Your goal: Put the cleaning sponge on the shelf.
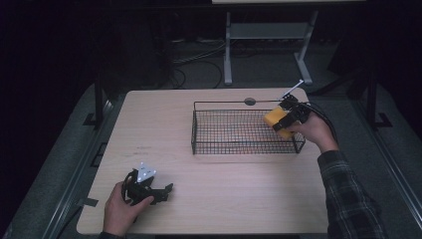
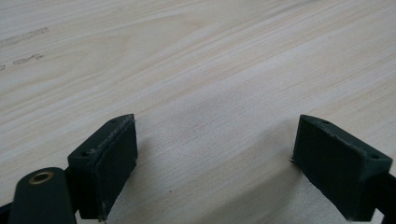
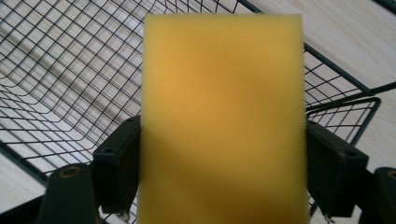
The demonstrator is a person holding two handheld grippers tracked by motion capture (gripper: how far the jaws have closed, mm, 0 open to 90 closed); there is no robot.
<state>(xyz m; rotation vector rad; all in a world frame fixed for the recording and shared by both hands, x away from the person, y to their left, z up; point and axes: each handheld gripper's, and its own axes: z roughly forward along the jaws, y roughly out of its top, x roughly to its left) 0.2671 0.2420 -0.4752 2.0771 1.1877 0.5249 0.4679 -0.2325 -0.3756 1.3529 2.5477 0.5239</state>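
1. Sponge (image 1: 276,118), a yellow block, sits at the right of centre in the high view, clamped in the right gripper (image 1: 284,119) over the right end of the wire basket (image 1: 219,148).
2. Lower left of the high view: the left gripper (image 1: 166,189) rests on the wooden table (image 1: 164,124) in the person's left hand (image 1: 121,211), well apart from the basket.
3. In the left gripper view its jaws stand wide apart, with bare table between them.
4. Centre of the high view: the black basket stands on the table, long side across the frame.
5. In the right gripper view the sponge (image 3: 223,121) fills the gap between both pads (image 3: 119,172), which press on its sides; basket mesh lies behind it at upper left.
6. Right of the high view: the right hand (image 1: 314,132) and a plaid sleeve (image 1: 348,199) run to the lower right corner.
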